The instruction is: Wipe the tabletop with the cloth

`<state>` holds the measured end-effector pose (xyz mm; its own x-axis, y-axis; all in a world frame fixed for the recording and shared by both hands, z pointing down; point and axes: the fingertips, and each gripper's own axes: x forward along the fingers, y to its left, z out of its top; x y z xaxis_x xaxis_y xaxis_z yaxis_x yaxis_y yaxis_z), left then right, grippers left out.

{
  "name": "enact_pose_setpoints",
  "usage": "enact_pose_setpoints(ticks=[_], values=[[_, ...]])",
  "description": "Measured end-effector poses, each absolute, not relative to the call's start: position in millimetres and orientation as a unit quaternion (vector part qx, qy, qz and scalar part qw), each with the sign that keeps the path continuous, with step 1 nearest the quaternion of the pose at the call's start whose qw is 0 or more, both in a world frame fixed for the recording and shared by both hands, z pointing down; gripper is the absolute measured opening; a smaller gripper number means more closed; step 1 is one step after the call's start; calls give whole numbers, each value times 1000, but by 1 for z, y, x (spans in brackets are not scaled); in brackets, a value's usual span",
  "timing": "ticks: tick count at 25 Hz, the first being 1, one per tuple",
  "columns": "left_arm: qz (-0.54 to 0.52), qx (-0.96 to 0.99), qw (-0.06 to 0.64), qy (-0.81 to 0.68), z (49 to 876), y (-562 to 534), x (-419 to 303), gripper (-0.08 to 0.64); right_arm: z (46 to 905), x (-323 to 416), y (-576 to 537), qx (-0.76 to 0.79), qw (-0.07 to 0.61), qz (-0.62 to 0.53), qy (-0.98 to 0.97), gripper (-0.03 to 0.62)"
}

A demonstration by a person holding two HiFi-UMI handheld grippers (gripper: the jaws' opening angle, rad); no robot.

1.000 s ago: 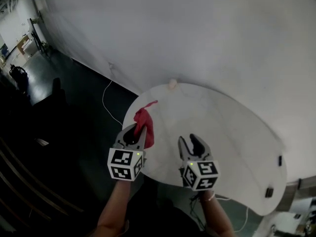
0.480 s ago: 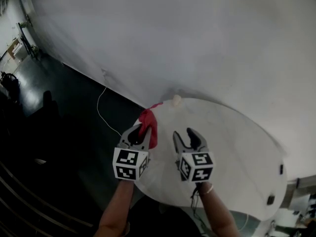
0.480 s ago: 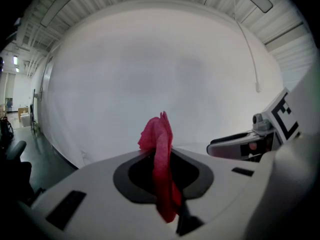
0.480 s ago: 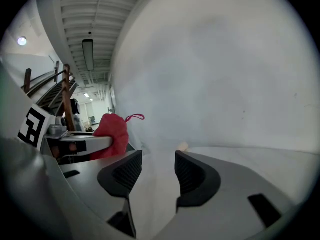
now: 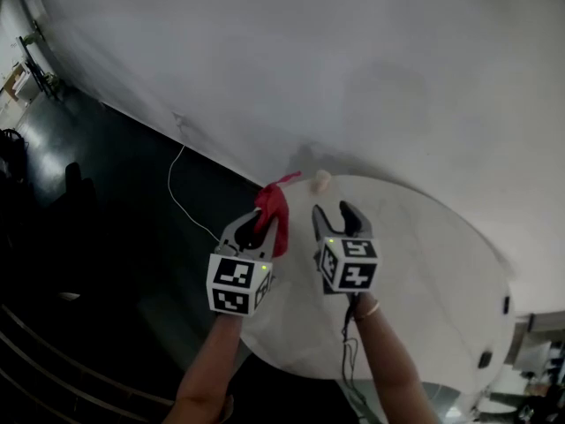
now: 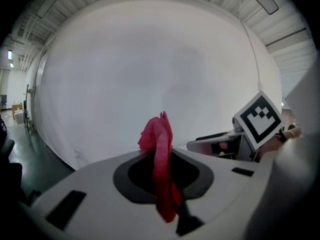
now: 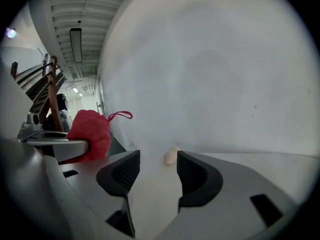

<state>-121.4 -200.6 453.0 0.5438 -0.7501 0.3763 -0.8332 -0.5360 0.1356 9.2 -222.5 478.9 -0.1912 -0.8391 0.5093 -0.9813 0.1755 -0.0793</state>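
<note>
- The left gripper [image 5: 257, 228] was clamped on the soft red cloth [image 5: 273, 208] — mid-frame, at the upper-left edge of the round white tabletop [image 5: 424, 272].
- The right gripper [image 5: 334, 212] had just been opening — nothing between its jaws.

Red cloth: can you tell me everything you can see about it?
The red cloth looks soft and fuzzy, bunched into a crumpled strip. The left gripper is shut on it, with a bunch poking out past the jaws. A thin red loop sticks out of it. It is by the far-left edge of the round white table; whether it touches the top, I cannot tell.
</note>
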Motion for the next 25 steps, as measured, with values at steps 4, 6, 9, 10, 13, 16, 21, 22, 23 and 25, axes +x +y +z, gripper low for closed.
enact_pose_setpoints(ticks=[4,6,9,10,13,16,21,22,23,25], values=[[145,867,155,-450,461,-219,-113,58,495,10,-251,608,203,202,-740,215],[146,868,156,-448,463,-228,-109,58,501,13,-263,611,213,200,-736,215],[149,868,159,-445,467,-235,-105,58,512,12,-275,610,223,204,-733,215],[150,869,161,-444,469,-237,-103,58,515,11,-280,609,226,207,-732,215],[155,869,164,-441,476,-244,-100,58,521,11,-293,610,237,206,-728,215],[157,869,163,-441,480,-249,-98,58,525,10,-302,603,246,206,-730,215],[156,865,171,-445,485,-250,-98,58,535,12,-313,597,273,208,-725,218],[155,864,172,-446,486,-251,-99,58,538,12,-314,597,285,213,-719,221],[154,864,173,-448,486,-251,-100,58,541,10,-313,595,296,220,-714,221],[152,863,173,-450,487,-252,-103,58,544,8,-314,595,311,220,-707,221]])
